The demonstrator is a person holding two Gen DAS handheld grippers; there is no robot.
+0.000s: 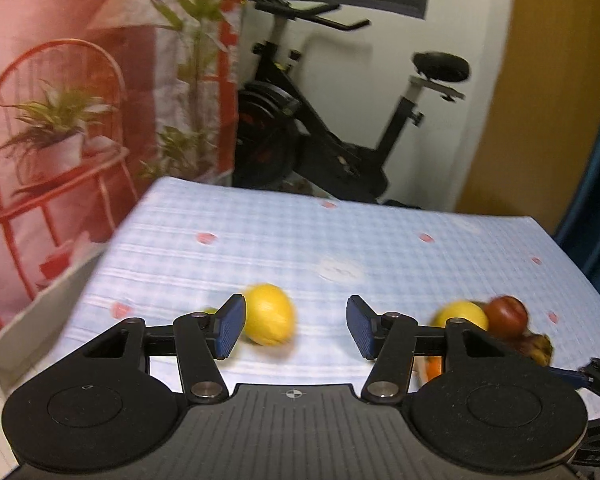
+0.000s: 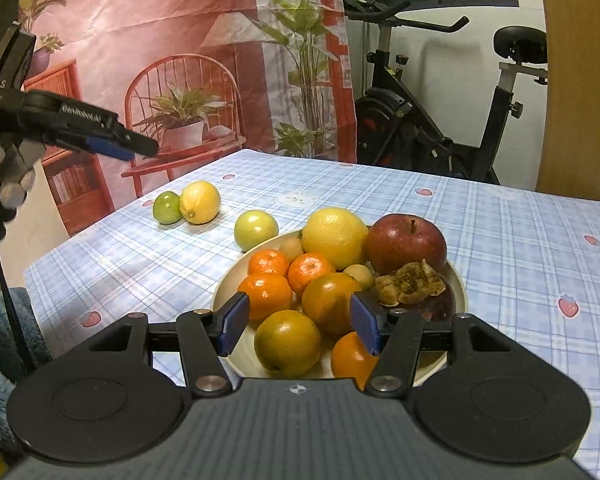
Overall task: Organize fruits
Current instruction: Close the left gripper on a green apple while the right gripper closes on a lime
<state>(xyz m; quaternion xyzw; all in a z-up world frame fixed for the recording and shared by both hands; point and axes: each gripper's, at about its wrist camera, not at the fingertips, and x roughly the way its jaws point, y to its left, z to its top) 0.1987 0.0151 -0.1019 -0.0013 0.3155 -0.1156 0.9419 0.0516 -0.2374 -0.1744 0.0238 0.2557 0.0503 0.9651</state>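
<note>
A cream plate (image 2: 219, 294) on the checked tablecloth holds a big lemon (image 2: 334, 236), a red apple (image 2: 406, 244), several oranges and a dried brown fruit (image 2: 410, 282). My right gripper (image 2: 298, 320) hovers open over the plate's near side; an orange (image 2: 288, 342) lies below its pads, untouched. Left of the plate on the cloth lie a green lime (image 2: 167, 207), a lemon (image 2: 200, 202) and a yellow-green fruit (image 2: 256, 230). My left gripper (image 1: 296, 320) is open and empty, with a lemon (image 1: 268, 314) just beyond its left finger. It also shows high at the left (image 2: 140, 146), held by a gloved hand (image 2: 8, 176).
An exercise bike (image 2: 440, 120) stands behind the table's far edge, beside a printed pink backdrop (image 2: 160, 40). Blue fleece (image 2: 4, 340) lies off the table's near left corner. The blurred left wrist view shows the plate's lemon (image 1: 460, 314) and apple (image 1: 506, 314) at right.
</note>
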